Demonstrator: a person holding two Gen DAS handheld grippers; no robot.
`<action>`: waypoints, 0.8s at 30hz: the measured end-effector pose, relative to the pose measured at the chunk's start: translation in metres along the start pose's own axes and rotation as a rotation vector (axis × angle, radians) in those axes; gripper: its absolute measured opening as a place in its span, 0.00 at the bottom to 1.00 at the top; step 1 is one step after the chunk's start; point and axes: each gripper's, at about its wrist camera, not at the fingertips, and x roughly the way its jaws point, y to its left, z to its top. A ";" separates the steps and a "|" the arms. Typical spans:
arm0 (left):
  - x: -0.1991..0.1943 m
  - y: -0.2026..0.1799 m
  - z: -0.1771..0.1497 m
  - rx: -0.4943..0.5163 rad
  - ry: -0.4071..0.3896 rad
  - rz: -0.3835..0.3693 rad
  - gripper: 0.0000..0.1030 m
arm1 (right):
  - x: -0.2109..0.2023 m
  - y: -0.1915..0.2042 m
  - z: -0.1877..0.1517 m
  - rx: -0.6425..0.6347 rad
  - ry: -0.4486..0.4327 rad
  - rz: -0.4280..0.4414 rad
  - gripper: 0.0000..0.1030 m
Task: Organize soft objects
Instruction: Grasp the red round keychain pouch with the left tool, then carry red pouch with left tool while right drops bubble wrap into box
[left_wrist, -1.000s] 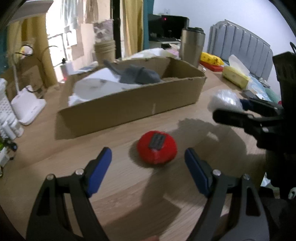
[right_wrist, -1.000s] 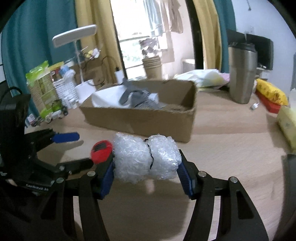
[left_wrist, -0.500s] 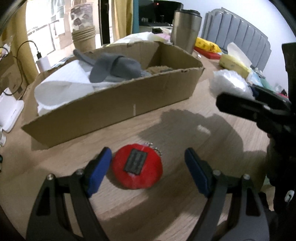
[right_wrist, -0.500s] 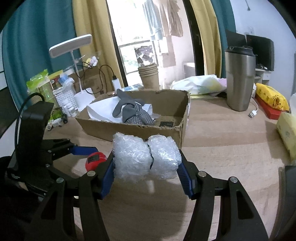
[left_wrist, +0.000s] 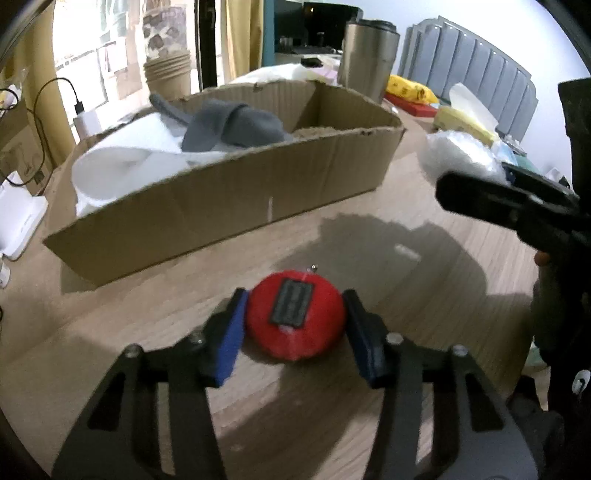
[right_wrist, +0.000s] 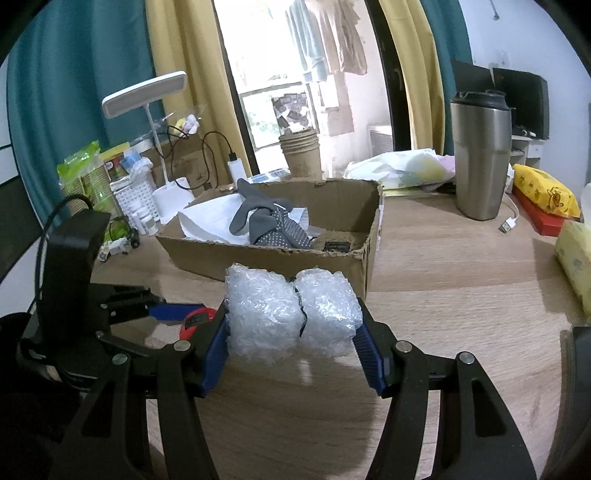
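Closing on a red soft pad (left_wrist: 295, 320) lying on the bench (left_wrist: 406, 369), the left hand-held gripper (left_wrist: 295, 328) has just narrowed around it while the right hand-held gripper (right_wrist: 291, 343) holds a bubble-wrap bundle (right_wrist: 291, 314), both items yet to join the socks (right_wrist: 269, 221) in the cardboard box (left_wrist: 229, 206).

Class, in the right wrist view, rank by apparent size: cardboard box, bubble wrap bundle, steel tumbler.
1. cardboard box
2. bubble wrap bundle, though it sits nearest the camera, so its rank is unsure
3. steel tumbler
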 end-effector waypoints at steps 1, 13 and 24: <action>-0.001 0.000 0.000 0.002 -0.004 -0.002 0.50 | -0.001 0.001 0.000 -0.001 -0.003 0.000 0.62; -0.030 0.002 0.001 0.008 -0.091 -0.027 0.49 | -0.005 0.009 0.005 -0.028 -0.016 -0.014 0.62; -0.051 0.012 0.006 -0.016 -0.163 -0.007 0.49 | -0.010 0.013 0.017 -0.065 -0.035 -0.038 0.62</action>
